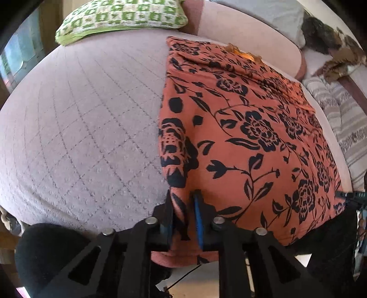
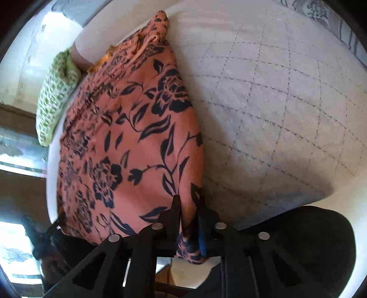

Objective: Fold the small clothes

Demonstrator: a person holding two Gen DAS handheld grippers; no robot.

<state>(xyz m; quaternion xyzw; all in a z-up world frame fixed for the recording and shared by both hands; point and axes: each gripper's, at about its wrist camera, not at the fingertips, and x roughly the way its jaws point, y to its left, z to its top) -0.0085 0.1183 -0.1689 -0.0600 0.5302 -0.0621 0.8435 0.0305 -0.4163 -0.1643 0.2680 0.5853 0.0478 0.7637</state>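
A green-and-white checked cushion (image 1: 121,19) sits at the far left edge of a pale quilted mattress (image 1: 80,128) stitched in diamonds. To its right lies the orange garment (image 1: 240,128), a soft knit printed with black roses and leaves, spread flat across the mattress with its near hem at the edge. The left gripper (image 1: 184,206) pinches the hem's left corner between 2 blue-padded fingers. The right gripper (image 2: 189,213) is clamped on the garment's opposite corner, cloth bunched between its fingers.
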